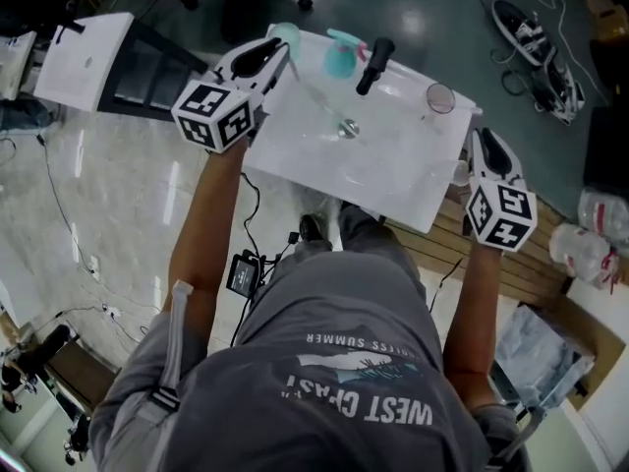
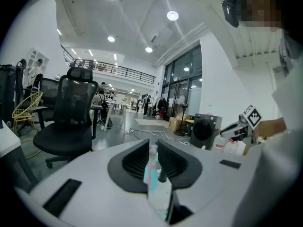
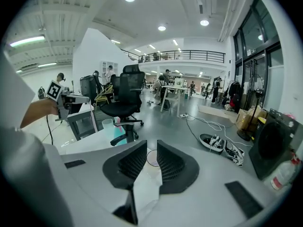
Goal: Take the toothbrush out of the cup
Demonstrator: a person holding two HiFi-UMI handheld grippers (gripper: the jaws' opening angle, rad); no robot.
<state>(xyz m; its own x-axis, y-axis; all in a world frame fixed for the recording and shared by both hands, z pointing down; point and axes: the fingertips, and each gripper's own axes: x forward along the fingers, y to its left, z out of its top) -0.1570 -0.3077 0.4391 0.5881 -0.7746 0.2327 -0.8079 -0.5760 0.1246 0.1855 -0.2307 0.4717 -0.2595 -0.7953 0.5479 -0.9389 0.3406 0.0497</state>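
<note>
A teal cup (image 1: 338, 61) stands at the back of the white washbasin (image 1: 324, 170), with the pink end of a toothbrush (image 1: 346, 38) sticking out of it. My left gripper (image 1: 280, 55) hovers over the basin's back left corner, a little left of the cup. Its jaws are apart, and the teal and pink of cup and toothbrush (image 2: 152, 173) show through the gap with nothing pressed. My right gripper (image 1: 484, 141) hangs at the basin's right edge, open and empty. A clear cup (image 3: 152, 158) shows beyond its jaws.
A black faucet (image 1: 373, 64) stands just right of the teal cup. A pale translucent cup (image 1: 285, 34) sits by the left gripper's tips, and the clear cup (image 1: 439, 97) sits at the back right. The drain (image 1: 348, 127) is mid-basin. Shoes (image 1: 539, 52) and cables lie on the floor.
</note>
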